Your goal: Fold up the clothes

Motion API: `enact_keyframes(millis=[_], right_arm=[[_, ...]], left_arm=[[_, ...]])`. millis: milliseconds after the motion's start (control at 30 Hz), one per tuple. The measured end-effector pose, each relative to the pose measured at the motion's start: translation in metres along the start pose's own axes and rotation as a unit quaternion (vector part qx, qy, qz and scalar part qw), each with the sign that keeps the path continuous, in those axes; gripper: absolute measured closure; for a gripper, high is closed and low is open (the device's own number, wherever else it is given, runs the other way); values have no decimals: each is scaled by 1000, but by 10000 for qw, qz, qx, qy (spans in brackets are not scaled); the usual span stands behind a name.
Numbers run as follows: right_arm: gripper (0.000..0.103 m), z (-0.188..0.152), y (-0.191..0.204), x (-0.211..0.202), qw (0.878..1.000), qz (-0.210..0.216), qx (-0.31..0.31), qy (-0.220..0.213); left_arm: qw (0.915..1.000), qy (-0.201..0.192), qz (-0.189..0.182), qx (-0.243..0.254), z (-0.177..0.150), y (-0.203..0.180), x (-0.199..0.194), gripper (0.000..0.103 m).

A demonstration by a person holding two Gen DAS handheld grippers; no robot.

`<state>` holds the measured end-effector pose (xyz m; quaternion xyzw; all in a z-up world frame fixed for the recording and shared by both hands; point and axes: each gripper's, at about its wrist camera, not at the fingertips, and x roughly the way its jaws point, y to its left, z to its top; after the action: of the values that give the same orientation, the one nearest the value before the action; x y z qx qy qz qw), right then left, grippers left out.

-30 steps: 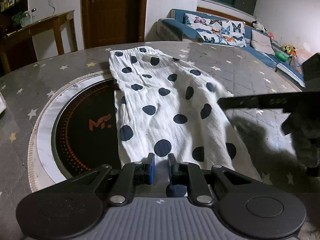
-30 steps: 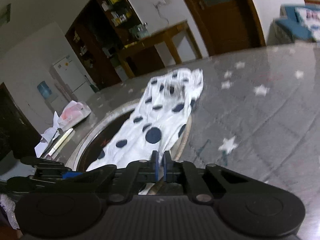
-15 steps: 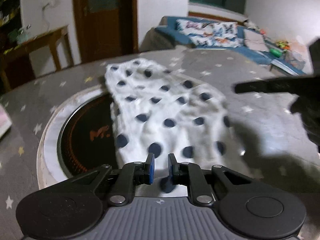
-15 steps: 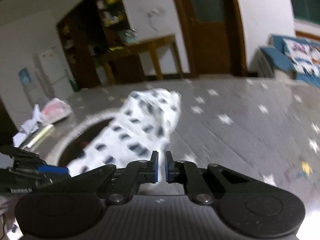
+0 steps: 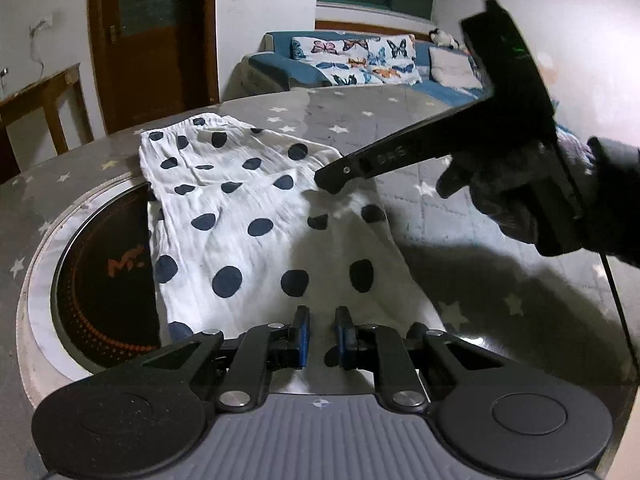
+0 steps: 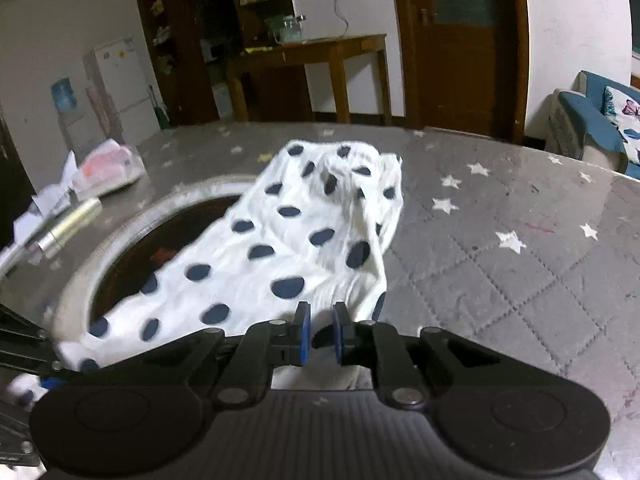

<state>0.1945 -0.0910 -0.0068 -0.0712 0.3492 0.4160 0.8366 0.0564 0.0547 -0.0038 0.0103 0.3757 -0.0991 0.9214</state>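
Polka-dot garment (image 5: pixel 256 232) lies just beyond both grippers' fingers (image 5: pixel 301 334).

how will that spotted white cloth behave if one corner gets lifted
The spotted cloth is probably floppy: it wrinkles and sags over the table's round inset. It looks thin, so likely light, and a lifted corner would probably drag the rest.

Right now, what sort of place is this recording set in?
Most likely a home living or dining room: a blue sofa with butterfly cushions, a white fridge, a wooden side table, and a star-patterned table holding the polka-dot garment.
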Motion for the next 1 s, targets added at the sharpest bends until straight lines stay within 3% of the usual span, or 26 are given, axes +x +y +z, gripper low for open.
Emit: enact_keyframes(millis=[67,167,267,400,500,600,833,1000], right_arm=[[88,-2,9,-9,9998,154,-130,-23],[74,-13,27,-21,9982,417,-422,68],[74,-31,44,-30,9943,563,-849,308],[73,-51,59,-40,9876,319,-1479,412],[73,-48,62,-47,9871,122,-1536,425],[72,-44,66,-51,9877,202,-1532,244],[66,-56,75,-48,9796,264,-1938,469],[65,-44,72,-60,9799,175,-1942,425]], left_arm=[[9999,-103,-25,-62,1,4,-4,88],[9999,-68,-55,-130,-1,5,-3,88],[9999,-40,-76,-96,-6,5,-2,88],[9999,-69,-105,-56,-9,4,-6,87],[9999,-67,-100,-76,-11,4,-10,87],[9999,-69,-116,-65,-14,2,-13,87],[9995,-86,-65,287,-24,-13,-27,84],[9977,-246,-308,558,-20,-29,-35,84]])
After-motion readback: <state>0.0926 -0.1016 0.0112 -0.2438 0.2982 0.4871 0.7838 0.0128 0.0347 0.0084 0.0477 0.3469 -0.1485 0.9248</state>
